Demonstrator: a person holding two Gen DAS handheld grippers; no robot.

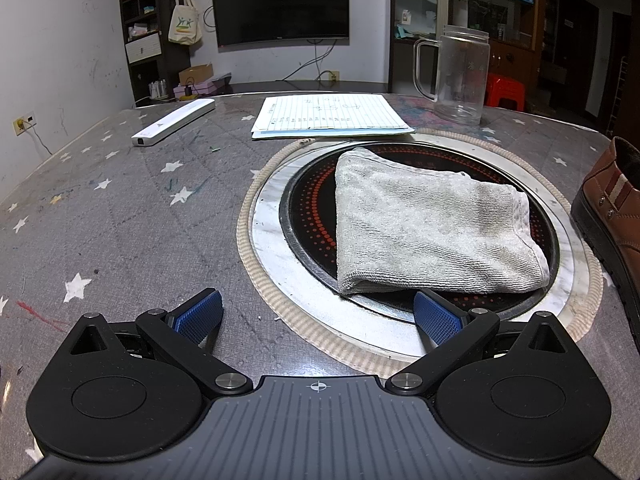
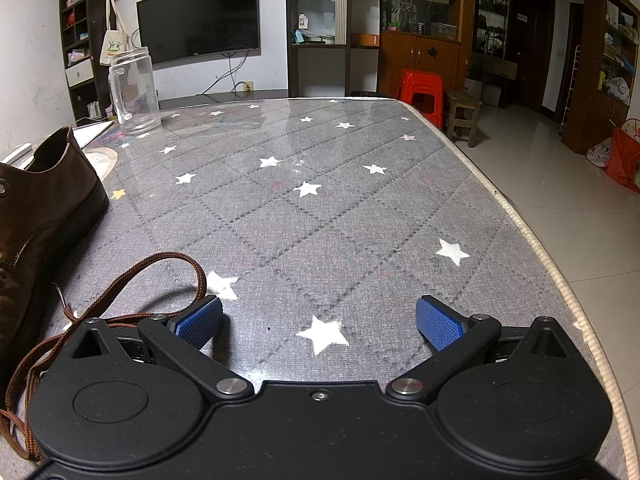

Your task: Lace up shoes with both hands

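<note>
Lacing not begun; left gripper (image 1: 318, 314) and right gripper (image 2: 320, 318) both spread, empty; brown lace (image 2: 120, 292) loose beside shoe (image 2: 44, 208) near table's (image 2: 360, 208) left edge; next: pinch lace end.

One brown leather shoe (image 2: 36, 204) and one loose brown shoelace (image 2: 132, 280) lie on the table. There is one folded grey towel (image 1: 432, 232), one clear plastic mug (image 1: 460, 74), one lined paper pad (image 1: 328, 116) and one white bar-shaped device (image 1: 174, 122). Two grippers are in view, each with two blue-padded fingers (image 2: 200, 320).

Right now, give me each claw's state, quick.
Left claw: open, holding nothing, over the table near the towel.
Right claw: open, empty, lace beside it.
</note>
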